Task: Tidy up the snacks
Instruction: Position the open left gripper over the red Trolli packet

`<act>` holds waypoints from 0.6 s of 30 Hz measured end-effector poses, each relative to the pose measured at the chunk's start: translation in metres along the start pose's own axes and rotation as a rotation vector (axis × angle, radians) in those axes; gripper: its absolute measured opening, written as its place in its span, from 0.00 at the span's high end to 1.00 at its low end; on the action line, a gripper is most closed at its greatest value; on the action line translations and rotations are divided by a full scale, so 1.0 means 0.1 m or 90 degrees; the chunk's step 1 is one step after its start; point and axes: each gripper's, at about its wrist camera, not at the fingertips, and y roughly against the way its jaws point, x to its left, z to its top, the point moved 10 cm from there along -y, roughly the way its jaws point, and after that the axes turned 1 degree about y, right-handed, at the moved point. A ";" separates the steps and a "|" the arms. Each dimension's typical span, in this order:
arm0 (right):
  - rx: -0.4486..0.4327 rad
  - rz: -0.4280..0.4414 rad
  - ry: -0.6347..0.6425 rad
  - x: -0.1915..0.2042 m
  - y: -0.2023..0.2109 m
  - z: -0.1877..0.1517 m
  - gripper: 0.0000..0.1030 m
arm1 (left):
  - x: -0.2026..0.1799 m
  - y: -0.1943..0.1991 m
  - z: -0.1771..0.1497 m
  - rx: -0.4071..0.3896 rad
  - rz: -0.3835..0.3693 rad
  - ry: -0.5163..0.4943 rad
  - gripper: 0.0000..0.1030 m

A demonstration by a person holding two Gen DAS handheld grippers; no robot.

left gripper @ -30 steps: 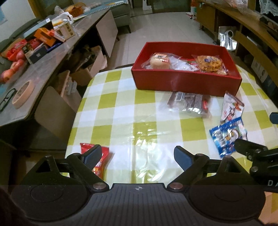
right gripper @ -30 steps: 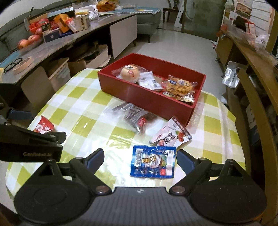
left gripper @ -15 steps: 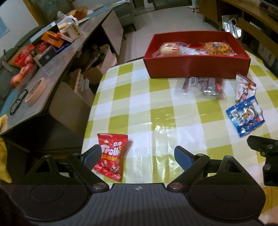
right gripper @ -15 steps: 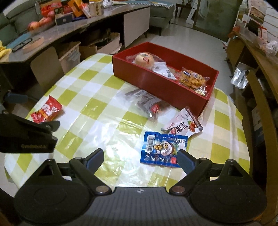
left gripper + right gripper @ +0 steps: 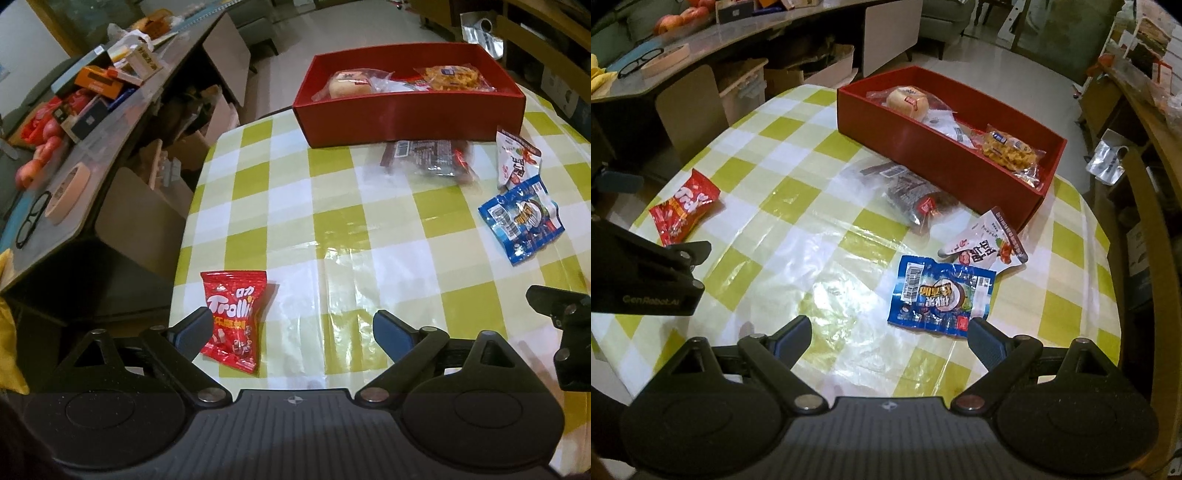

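Snack packets, four loose on checked tablecloth (image 5: 332, 221): red Trolli bag (image 5: 232, 317) lower left, blue packet (image 5: 938, 291) lower centre of right view. Left gripper (image 5: 291, 328) and right gripper (image 5: 890, 339) both released, empty. Best lowered squarely astride each packet, then carried to red box (image 5: 406, 114).

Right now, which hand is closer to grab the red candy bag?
Left. The left gripper is open, and the red candy bag lies just ahead, beside one of its fingers. The right gripper is open too, but it faces the blue packet, farther from the red bag.
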 end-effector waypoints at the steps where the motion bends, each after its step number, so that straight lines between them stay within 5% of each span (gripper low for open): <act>1: 0.002 0.001 0.002 0.00 -0.01 -0.01 0.06 | -0.01 0.00 0.00 0.000 -0.001 -0.002 0.07; 18: 0.020 0.000 0.011 0.00 -0.06 -0.05 0.06 | -0.20 -0.07 -0.12 0.048 -0.084 -0.015 0.07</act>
